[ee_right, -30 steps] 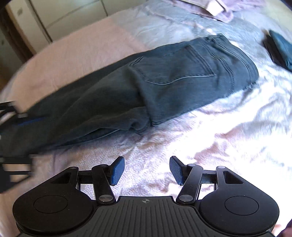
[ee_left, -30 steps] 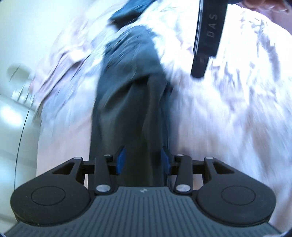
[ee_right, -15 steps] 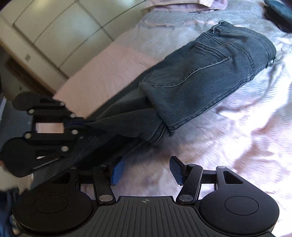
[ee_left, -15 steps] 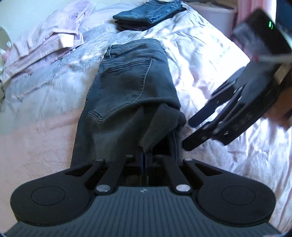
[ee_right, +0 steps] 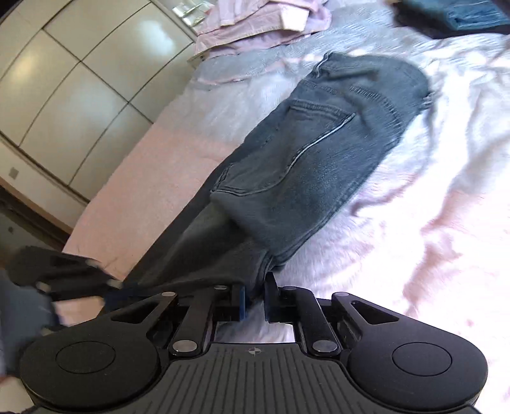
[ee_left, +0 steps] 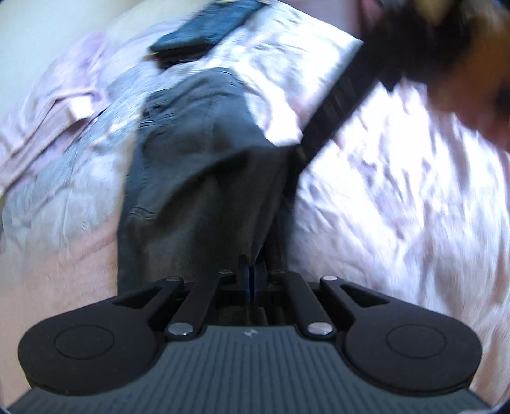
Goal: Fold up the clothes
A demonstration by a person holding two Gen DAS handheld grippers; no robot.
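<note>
Dark grey jeans [ee_left: 197, 165] lie lengthwise on the pink bedspread [ee_left: 398, 207], waistband at the far end, legs running toward me. My left gripper [ee_left: 251, 281] is shut on the leg end, with the cloth rising into its jaws. In the right wrist view the same jeans [ee_right: 312, 165] show a back pocket facing up. My right gripper [ee_right: 255, 297] is shut on the leg hem next to it, denim pinched between the blue pads. The left gripper [ee_right: 63, 274] appears blurred at the left, holding the same end. The right gripper's arm [ee_left: 338, 105] crosses the upper right of the left view.
A folded pile of blue jeans [ee_right: 455, 12] sits at the far end of the bed. Pink clothes [ee_right: 261, 25] are heaped at the far left corner. A cream wardrobe [ee_right: 63, 95] stands beyond the bed's left side. A hand [ee_left: 462, 63] shows at top right.
My right gripper has come in to the leg end and shut on the hem; it was open before. The left gripper shut on the jeans about half a second ago and stays shut.
</note>
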